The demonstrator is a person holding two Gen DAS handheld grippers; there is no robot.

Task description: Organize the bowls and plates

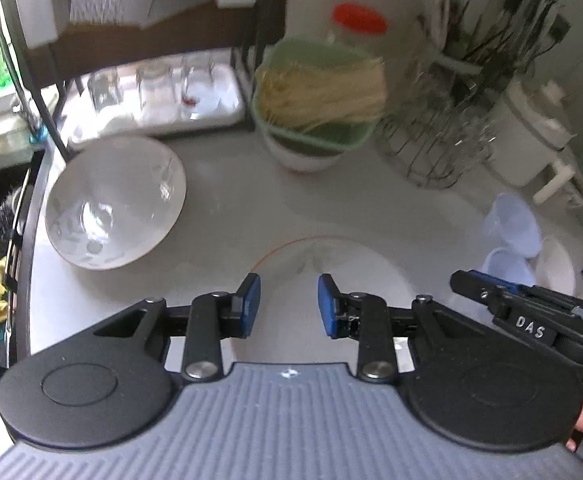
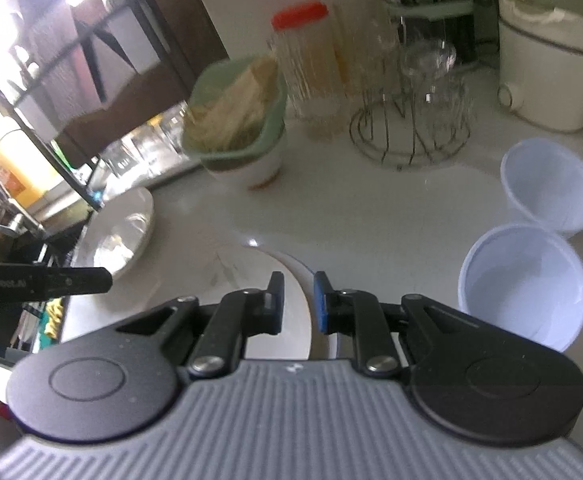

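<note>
While both grippers hang over the counter, left gripper jaws apart above white plate, right gripper clamped on plate rim, large bowl left.

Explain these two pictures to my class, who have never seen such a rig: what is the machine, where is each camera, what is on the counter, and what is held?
There is no robot. A person holds a two-fingered claw in each hand, and a camera on each looks along its fingers. One picture is from the left claw, which is open above a white plate. The other is from the right claw. A plate edge lies between its pads, but a firm grip cannot be confirmed. On the counter are a large white bowl, a green basket and pale blue bowls.
</note>
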